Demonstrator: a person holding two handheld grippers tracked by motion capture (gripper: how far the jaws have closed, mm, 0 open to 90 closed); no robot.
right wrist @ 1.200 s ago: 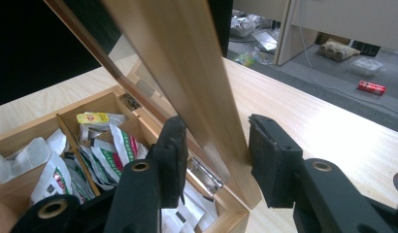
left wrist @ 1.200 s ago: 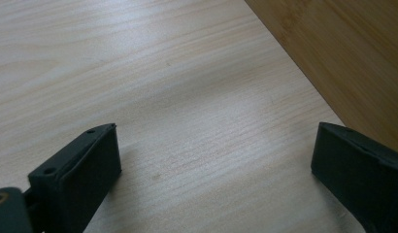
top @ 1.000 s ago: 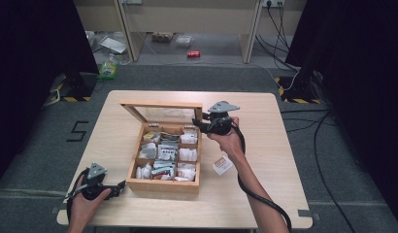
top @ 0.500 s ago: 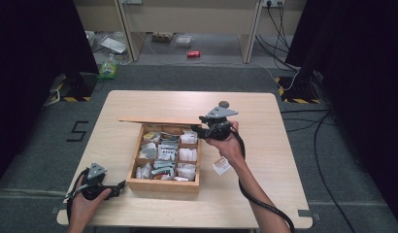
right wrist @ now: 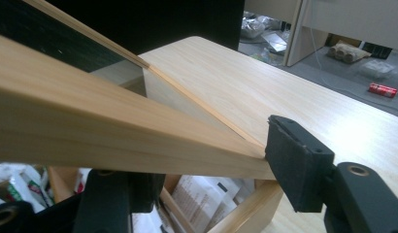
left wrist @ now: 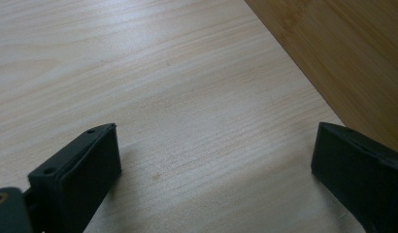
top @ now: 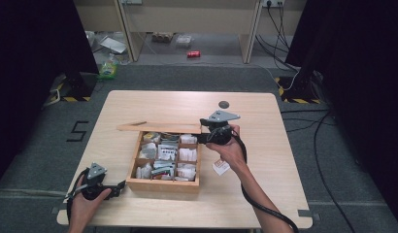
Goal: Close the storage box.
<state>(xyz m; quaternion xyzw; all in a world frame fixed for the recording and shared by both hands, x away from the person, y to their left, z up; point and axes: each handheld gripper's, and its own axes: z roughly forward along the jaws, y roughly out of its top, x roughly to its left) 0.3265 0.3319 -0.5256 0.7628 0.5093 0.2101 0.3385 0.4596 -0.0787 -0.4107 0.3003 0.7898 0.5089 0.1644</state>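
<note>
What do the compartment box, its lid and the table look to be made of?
Box: light wood, smooth, apparently unpainted, with visible grain. Lid: the same pale wooden frame around what looks like a clear pane, probably glass or acrylic. Table: pale wood or wood-look laminate, matt, fine straight grain.

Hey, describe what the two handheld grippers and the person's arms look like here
Both the left gripper and right gripper are black, each topped by a grey three-cornered plate, with blocky black jaw pads and a trailing black cable. The forearms are bare, no sleeves visible.
</note>
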